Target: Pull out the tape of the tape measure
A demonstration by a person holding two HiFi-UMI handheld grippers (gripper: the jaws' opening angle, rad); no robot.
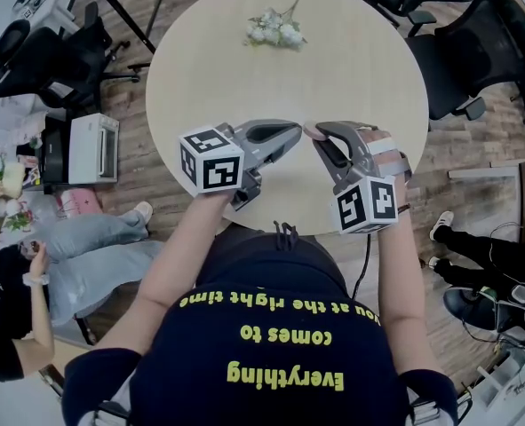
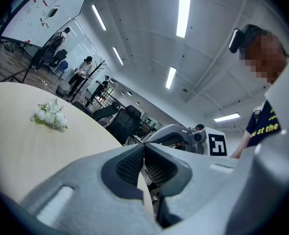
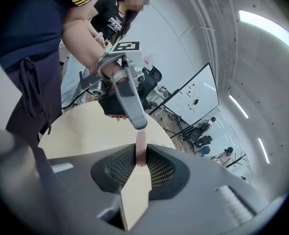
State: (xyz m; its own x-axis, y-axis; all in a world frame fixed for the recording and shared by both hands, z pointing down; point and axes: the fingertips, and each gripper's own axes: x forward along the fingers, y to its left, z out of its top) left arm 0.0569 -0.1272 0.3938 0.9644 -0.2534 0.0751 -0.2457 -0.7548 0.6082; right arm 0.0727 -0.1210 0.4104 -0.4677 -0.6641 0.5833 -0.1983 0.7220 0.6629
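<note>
A small pink tape measure (image 1: 314, 132) hangs over the round table's (image 1: 244, 78) front part, with my right gripper (image 1: 319, 133) shut on it. In the right gripper view the tape measure (image 3: 141, 148) shows edge-on between the ribbed pads. My left gripper (image 1: 298, 130) is shut, and its tips meet the pink case's far edge (image 3: 141, 131). I cannot see whether they pinch a tab there. No pulled-out tape shows. In the left gripper view the left gripper's (image 2: 144, 153) jaws are pressed together, and the right gripper (image 2: 176, 135) sits just beyond them.
A bunch of white flowers (image 1: 275, 29) lies at the table's far side. Black office chairs (image 1: 462, 51) stand to the right and to the left (image 1: 40, 65). A white printer (image 1: 93, 146) sits on the floor at the left, near a seated person (image 1: 93, 247).
</note>
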